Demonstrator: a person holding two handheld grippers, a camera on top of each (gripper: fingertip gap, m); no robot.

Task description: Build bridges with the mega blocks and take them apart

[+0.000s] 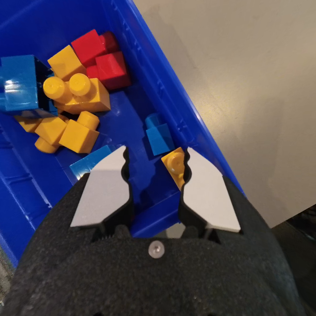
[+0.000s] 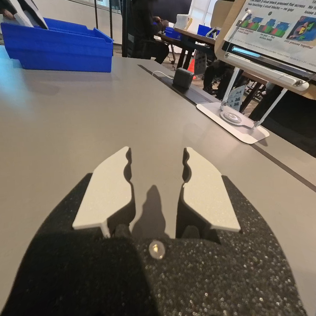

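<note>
Left gripper [image 1: 156, 153]: jaws stand wide apart, nothing held, poised over the near end of the blue bin [image 1: 172, 95]. Between the jaws only bare bin floor shows. A small yellow block [image 1: 175, 165] lies just inside the right-hand jaw, tucked into the bin's near corner against the wall; whether the jaw touches it cannot be told. A single-stud blue block [image 1: 158, 136] lies just beyond that yellow one, against the same wall. A flat blue block [image 1: 89, 161] lies partly hidden under the other jaw. Farther into the bin: a heap of yellow blocks [image 1: 77, 95], a large blue block [image 1: 20, 83] beside them, and red blocks [image 1: 100, 58] at the far side of the heap. Judgement on handling: hollow moulded plastic, so light, rigid and not fragile, with glossy faces that may slip; best taken across two flat opposite side walls, not across the round studs. The corner block looks awkward, since the bin wall leaves little room for a jaw. Right gripper [image 2: 157, 150]: jaws also wide apart and empty, low over bare table [image 2: 119, 111], well apart from the blue bin. A document stand [image 2: 239, 119] sits on the table on the side opposite the bin. No bridge is built yet.
</note>
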